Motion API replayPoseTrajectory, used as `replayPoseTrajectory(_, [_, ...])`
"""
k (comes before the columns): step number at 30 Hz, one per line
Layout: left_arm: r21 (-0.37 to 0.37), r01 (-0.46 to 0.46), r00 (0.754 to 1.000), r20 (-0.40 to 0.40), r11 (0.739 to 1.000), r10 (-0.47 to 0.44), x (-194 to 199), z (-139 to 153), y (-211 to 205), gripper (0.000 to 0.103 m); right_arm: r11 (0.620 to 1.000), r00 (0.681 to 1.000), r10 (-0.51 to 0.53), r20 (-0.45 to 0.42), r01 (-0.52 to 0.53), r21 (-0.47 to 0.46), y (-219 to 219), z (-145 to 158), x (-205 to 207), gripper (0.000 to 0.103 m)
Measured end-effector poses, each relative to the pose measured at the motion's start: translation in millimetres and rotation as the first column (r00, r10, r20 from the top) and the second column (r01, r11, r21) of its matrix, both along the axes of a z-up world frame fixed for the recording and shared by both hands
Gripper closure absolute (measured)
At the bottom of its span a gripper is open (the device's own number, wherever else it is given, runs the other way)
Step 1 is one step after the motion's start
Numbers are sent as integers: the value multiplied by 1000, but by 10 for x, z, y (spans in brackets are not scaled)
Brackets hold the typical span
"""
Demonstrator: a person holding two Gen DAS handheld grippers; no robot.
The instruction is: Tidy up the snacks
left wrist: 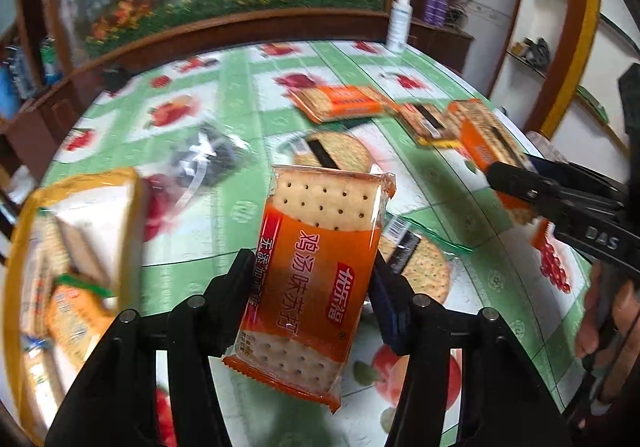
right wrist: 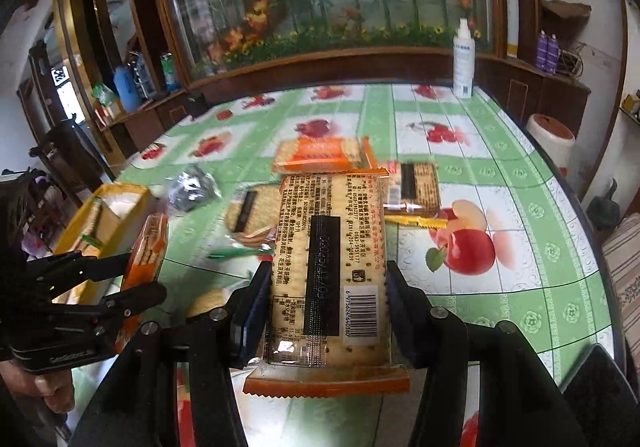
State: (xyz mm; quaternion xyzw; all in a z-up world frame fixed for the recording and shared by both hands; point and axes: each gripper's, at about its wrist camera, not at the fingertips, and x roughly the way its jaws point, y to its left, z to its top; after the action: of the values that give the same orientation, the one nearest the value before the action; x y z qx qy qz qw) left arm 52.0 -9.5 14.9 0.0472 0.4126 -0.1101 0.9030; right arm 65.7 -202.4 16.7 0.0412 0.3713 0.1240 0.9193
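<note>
left tongs (left wrist: 308, 279): clamped on the long sides of an orange-wrapped pack of square soda crackers (left wrist: 316, 279), printed face up, held clear above the desk.
right tongs (right wrist: 326, 301): clamped on a second orange-edged cracker pack (right wrist: 328, 271), barcode side up, also lifted off the desk.
desk (right wrist: 500, 183): covered by a green-and-white checked cloth with fruit prints.
yellow-rimmed cardboard box (left wrist: 80, 207): at the left of the desk, with snack packs inside.
loose snacks: one orange cracker pack (left wrist: 340, 101) lay farther back, a yellow-edged cracker pack (right wrist: 416, 187) near it, and clear green-edged packs of round biscuits (left wrist: 336, 153) in the middle.
dark crumpled clear bag (left wrist: 208, 159): between the box and the round biscuits.
white spray bottle (right wrist: 464, 63): upright at the far edge.
</note>
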Motion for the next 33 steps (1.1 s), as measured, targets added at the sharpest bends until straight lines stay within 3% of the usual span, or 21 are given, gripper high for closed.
replayPoseTrajectory(9, [89, -140, 982, 137, 986, 127, -325, 298, 216, 49, 996, 996, 77, 49, -79, 48, 253, 250, -272, 48])
replayPoseTrajectory(33, [35, -341, 916, 235, 939, 324, -719, 541, 937, 49, 967, 965, 249, 84, -252, 30, 1014, 394, -572, 48])
